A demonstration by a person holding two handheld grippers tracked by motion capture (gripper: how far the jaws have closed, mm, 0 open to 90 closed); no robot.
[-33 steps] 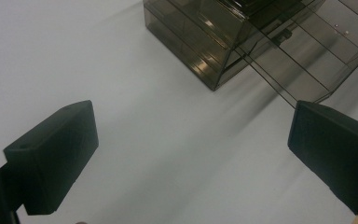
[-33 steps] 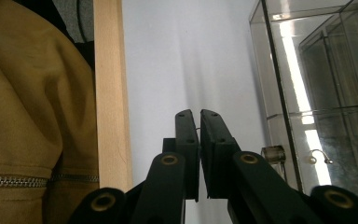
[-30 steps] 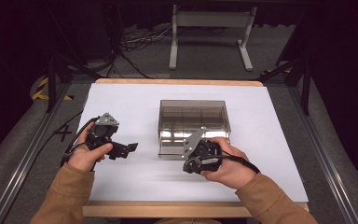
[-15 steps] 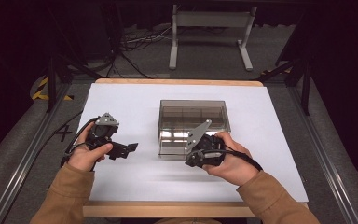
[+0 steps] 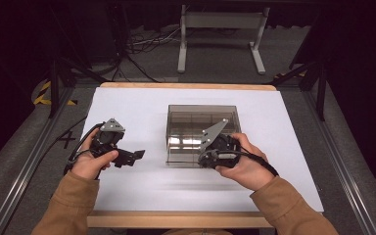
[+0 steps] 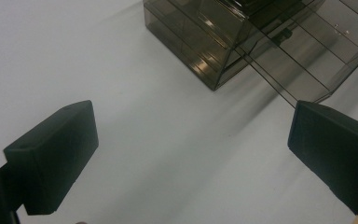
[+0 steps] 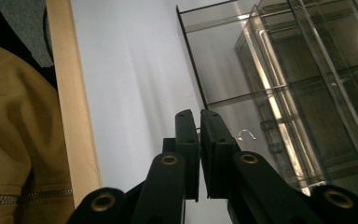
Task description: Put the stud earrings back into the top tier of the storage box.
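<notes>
A smoky see-through box with inner dividers stands in the middle of the white table top. My right gripper is at the box's near edge, turned on its side. In the right gripper view my right gripper has its jaws nearly together on the thin edge of the box's hinged lid, which stands away from the box. My left gripper hovers left of the box, pointing toward it. Its jaws stand wide open over bare table, with the box and lid ahead.
The table's wooden front edge runs close to my right sleeve. Beyond the far edge stand a metal frame and floor cables. Rails flank the table on both sides.
My right hand has shifted slightly up and toward the box, and its grey plate has tilted more upright. The left hand has stayed put.
</notes>
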